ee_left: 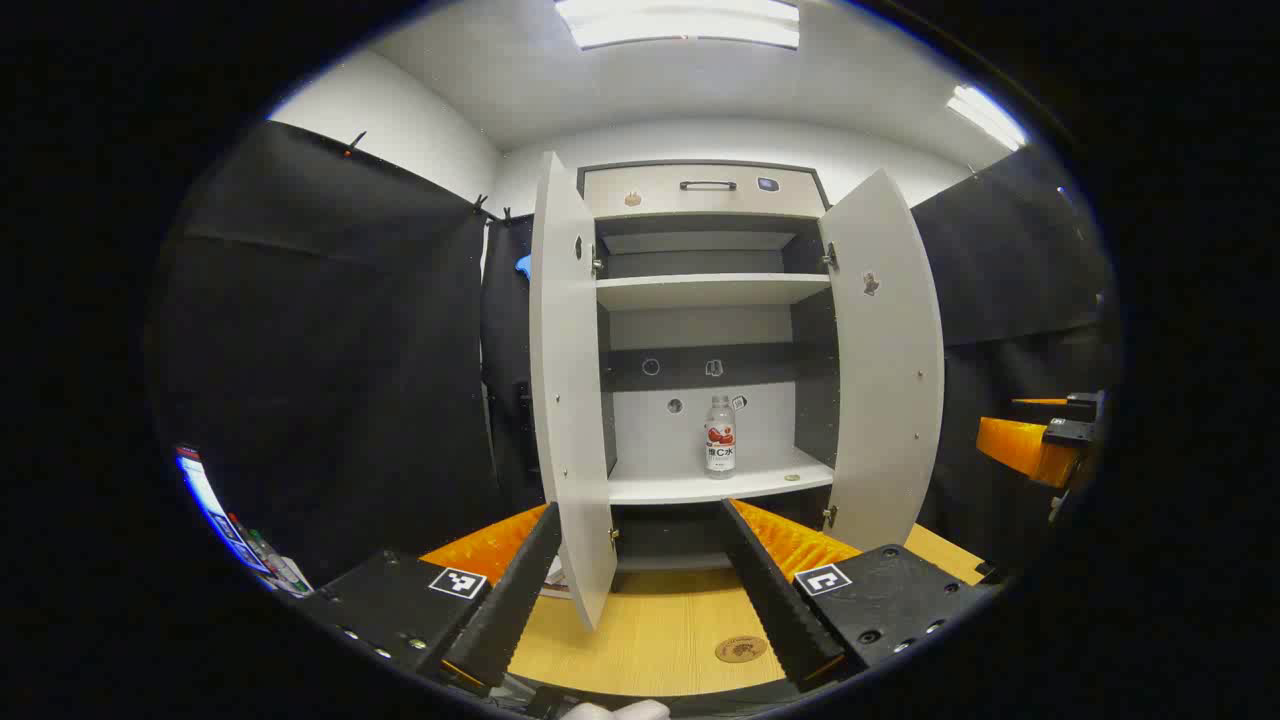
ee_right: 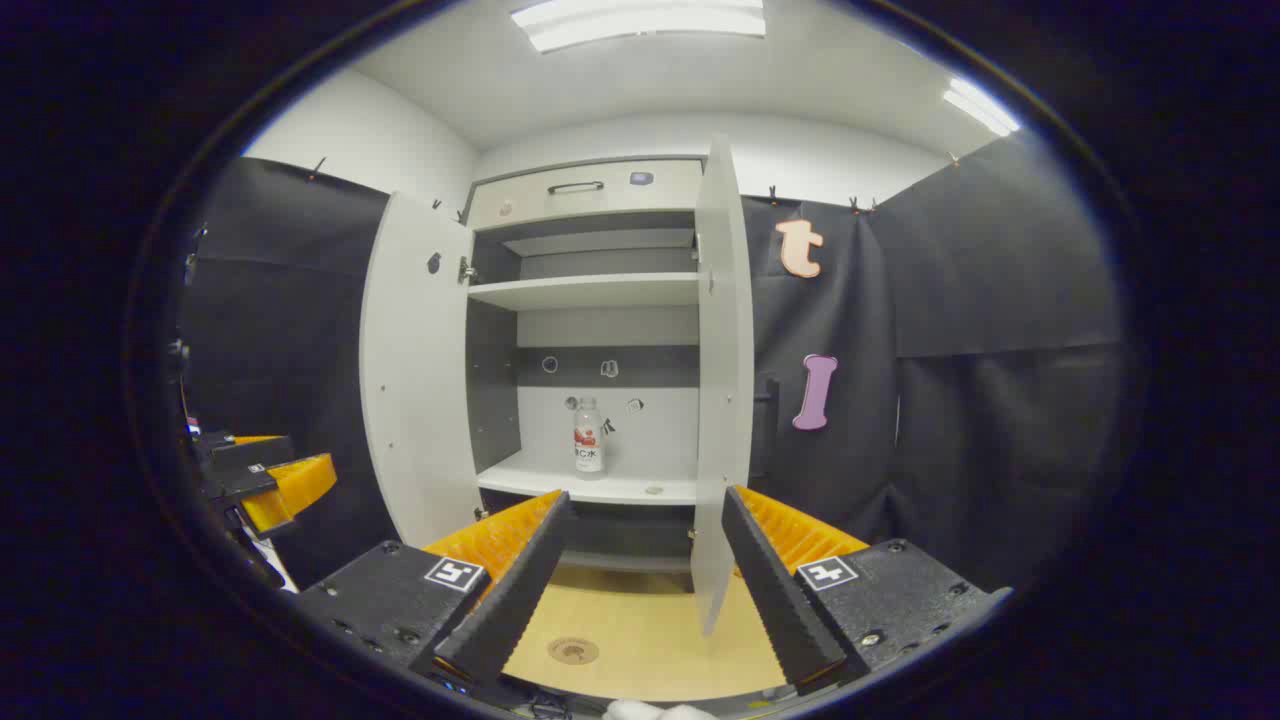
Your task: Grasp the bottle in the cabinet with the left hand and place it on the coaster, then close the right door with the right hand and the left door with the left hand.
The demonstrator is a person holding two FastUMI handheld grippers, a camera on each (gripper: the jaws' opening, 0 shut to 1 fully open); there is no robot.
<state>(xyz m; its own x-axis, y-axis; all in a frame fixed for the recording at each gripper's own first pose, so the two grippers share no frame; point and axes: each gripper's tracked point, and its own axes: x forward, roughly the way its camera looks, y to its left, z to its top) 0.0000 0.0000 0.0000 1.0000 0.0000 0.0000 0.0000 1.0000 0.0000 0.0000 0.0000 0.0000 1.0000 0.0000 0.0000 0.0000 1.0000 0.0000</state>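
One labelled bottle (ee_left: pixel 720 436) stands upright in cabinet (ee_left: pixel 700 487).

— From where is the cabinet (ee_left: pixel 700 330) seen in the left gripper view?
— It is faced head-on from low over the wooden table (ee_left: pixel 650 630), somewhat left of centre, at a short remove.
— And in the right gripper view?
— The same open cabinet is faced from farther right; its shelves and table are shared.
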